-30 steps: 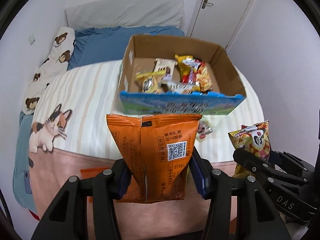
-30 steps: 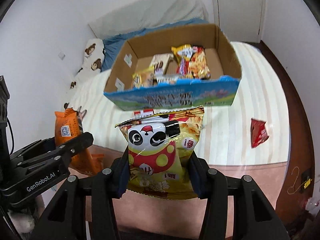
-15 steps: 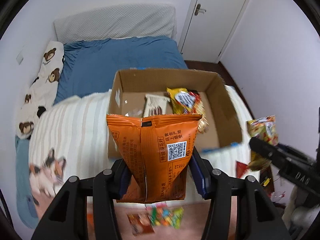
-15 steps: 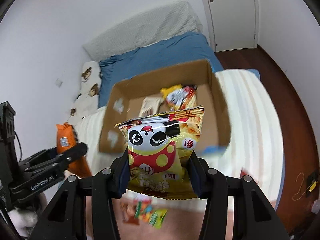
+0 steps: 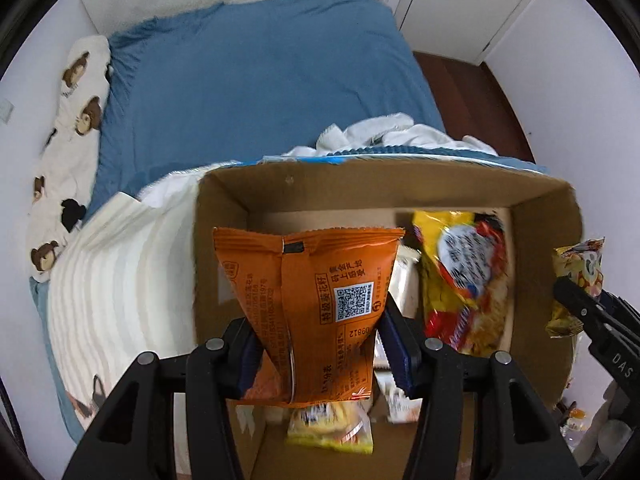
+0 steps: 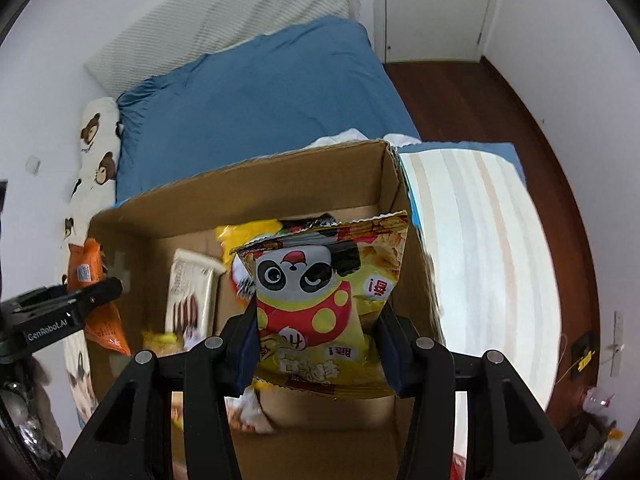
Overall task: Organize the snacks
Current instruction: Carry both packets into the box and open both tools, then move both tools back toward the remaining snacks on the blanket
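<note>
My left gripper (image 5: 320,354) is shut on an orange snack bag (image 5: 308,300) and holds it above the left part of the open cardboard box (image 5: 384,184). My right gripper (image 6: 316,354) is shut on a yellow panda snack bag (image 6: 320,300) and holds it above the right part of the same box (image 6: 248,188). Inside lie a yellow-red chip bag (image 5: 464,272), a white biscuit pack (image 6: 190,292) and small yellow packets (image 5: 332,432). Each gripper shows at the edge of the other view: the right one (image 5: 592,312), the left one (image 6: 60,312).
The box stands on a striped blanket (image 6: 480,248) over a bed with a blue sheet (image 5: 260,80). A bear-print pillow (image 5: 72,120) lies at the left. Wooden floor (image 6: 460,96) and a white door (image 6: 432,8) are at the right.
Both grippers have moved forward and up, from in front of the box to right above it, each still holding its bag. The box now fills the lower views.
</note>
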Available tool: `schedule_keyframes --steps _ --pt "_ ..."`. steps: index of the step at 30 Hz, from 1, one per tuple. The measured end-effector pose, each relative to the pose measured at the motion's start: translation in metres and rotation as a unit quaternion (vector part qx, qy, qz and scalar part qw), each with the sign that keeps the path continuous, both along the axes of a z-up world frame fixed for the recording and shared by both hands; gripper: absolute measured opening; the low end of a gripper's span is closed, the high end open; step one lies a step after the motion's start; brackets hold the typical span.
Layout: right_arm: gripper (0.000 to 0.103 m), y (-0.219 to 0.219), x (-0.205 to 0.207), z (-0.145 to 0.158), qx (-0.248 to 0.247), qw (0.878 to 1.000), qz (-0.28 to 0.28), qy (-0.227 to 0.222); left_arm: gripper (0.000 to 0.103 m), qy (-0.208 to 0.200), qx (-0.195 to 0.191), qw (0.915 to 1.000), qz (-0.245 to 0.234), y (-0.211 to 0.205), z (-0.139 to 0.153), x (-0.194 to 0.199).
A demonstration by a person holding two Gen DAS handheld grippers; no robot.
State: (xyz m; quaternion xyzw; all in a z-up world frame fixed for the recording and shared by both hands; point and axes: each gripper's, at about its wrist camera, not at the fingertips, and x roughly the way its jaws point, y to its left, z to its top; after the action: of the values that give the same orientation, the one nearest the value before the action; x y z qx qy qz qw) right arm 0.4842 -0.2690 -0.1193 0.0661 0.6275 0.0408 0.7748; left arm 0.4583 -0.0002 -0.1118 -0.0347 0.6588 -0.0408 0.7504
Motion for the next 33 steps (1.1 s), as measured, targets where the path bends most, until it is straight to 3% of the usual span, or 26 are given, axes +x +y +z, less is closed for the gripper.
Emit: schedule_keyframes --steps 1,2,3,5,6,14,19,33 --pt "0.055 -0.001 0.007 -0.008 -0.002 1.0 -0.002 0.012 0.051 0.013 -0.003 0.9999 0.003 0.001 -0.006 0.006" --pt "0.067 0.0 0.013 -0.016 -0.006 1.0 -0.002 0.027 0.055 0.035 -0.01 0.9993 0.008 0.003 -0.014 0.011" --pt "0.088 -0.001 0.019 -0.024 -0.015 0.999 -0.002 0.04 0.06 0.045 -0.017 0.9988 0.014 0.006 -0.021 0.015" --pt "0.095 0.002 0.026 -0.036 -0.014 0.999 0.008 0.051 0.093 0.04 -0.017 0.9989 0.017 0.009 -0.027 0.021" --pt "0.095 0.005 0.028 -0.037 -0.019 0.999 0.012 0.05 0.098 0.036 -0.015 0.9991 0.018 0.008 -0.029 0.023" --pt "0.096 0.01 0.032 -0.053 -0.018 0.998 0.017 0.057 0.099 0.029 -0.027 0.9991 0.012 -0.002 -0.034 0.026" --pt "0.096 0.017 0.022 -0.048 -0.028 0.998 0.023 0.046 0.099 0.0 -0.02 0.9997 0.013 -0.006 -0.023 0.016" --pt "0.097 0.025 -0.05 0.021 -0.02 0.999 0.034 -0.032 0.099 -0.107 -0.013 0.9941 0.012 -0.015 0.051 -0.063"
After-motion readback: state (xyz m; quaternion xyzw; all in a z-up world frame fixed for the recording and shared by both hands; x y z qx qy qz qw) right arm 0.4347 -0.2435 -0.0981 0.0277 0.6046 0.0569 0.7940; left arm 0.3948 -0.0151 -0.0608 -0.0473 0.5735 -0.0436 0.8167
